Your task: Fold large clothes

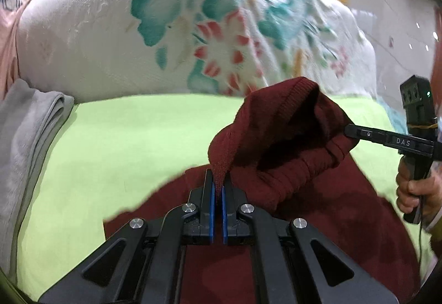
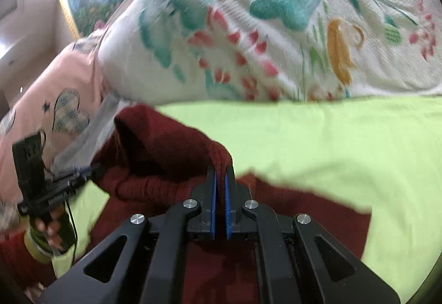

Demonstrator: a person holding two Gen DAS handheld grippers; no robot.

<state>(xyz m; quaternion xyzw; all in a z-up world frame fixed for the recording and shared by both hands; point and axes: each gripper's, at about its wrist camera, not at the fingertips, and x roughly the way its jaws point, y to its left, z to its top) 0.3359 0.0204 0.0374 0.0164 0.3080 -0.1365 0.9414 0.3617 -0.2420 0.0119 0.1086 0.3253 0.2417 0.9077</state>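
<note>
Dark red knitted sweater [image 1: 290, 138] lifted by one edge above lime-green bed sheet [image 1: 124, 138], rest trailing there. Left gripper [image 1: 218, 179] and right gripper [image 2: 220, 174], jaws clamped narrow on ribbed edge, probably to carry a fold across.

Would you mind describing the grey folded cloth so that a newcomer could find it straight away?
Start at the big white floral quilt piled behind the lime-green sheet. Follow the sheet to its left edge in the left wrist view, where the grey folded cloth lies below the quilt. It is the only plain grey piece, unlike the dark red knit garment.
</note>
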